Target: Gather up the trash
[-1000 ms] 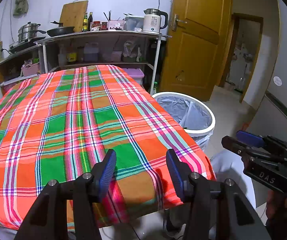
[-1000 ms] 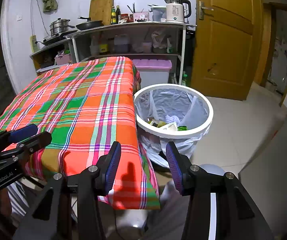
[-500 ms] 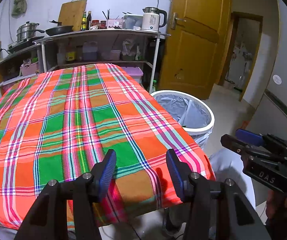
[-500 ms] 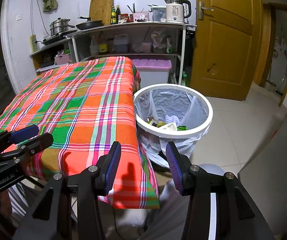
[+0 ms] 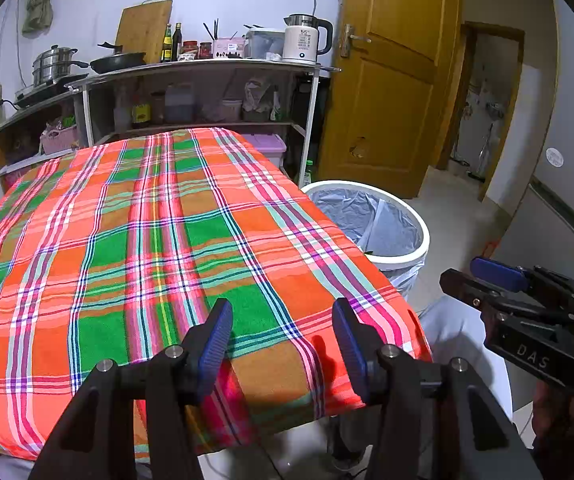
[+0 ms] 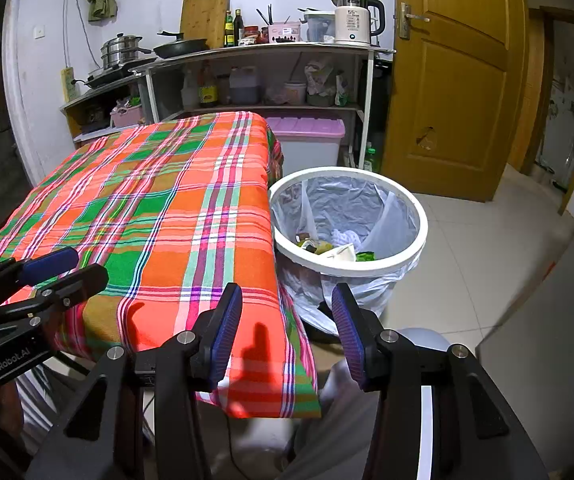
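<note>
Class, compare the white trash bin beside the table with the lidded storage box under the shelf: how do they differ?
The bin is round; the box is rectangular. The bin stands open, lined with a plastic bag and holding trash; the box is shut under a purple lid. The bin sits right beside the table; the box sits farther back under the shelf. Both stand on the floor.

Black left gripper, blue ribbed pads, silver screws, "GenRobot.AI" marking

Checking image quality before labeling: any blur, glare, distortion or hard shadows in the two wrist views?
Left wrist view: sharp, strong fisheye bowing the door, dark vignette corners, left gripper casts finger shadows on the tablecloth. Right wrist view: equally sharp, same bowing, hard shadows of the right gripper on the cloth edge, mild sheen on the bin liner.
</note>
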A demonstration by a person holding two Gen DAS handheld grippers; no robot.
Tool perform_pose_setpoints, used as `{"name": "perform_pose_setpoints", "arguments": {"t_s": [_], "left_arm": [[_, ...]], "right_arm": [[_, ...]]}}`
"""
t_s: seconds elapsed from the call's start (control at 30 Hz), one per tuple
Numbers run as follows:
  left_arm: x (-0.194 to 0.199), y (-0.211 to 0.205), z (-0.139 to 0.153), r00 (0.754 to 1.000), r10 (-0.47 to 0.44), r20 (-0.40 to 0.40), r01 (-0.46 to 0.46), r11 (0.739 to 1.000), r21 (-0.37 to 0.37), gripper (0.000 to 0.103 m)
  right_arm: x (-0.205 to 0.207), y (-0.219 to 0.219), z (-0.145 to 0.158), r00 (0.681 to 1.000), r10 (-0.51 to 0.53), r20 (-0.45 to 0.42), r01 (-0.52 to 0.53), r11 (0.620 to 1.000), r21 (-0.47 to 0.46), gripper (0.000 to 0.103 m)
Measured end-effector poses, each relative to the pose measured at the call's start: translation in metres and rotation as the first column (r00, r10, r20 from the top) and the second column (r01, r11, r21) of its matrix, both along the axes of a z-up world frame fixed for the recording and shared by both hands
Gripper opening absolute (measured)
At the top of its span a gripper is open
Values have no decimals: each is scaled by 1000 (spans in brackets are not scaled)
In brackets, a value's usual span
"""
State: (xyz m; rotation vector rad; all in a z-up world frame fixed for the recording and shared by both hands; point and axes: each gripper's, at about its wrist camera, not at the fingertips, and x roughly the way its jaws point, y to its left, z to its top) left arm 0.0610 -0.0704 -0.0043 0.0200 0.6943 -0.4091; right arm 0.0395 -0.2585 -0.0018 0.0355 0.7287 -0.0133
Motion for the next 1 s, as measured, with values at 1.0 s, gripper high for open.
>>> {"name": "perform_pose_setpoints", "arguments": {"t_s": [1.0], "left_arm": [[3, 1, -1, 1000, -16, -16, 16, 1000, -7, 51]], "right_arm": [[1, 0, -3, 1000, -1, -7, 1, 1000, -1, 48]]}}
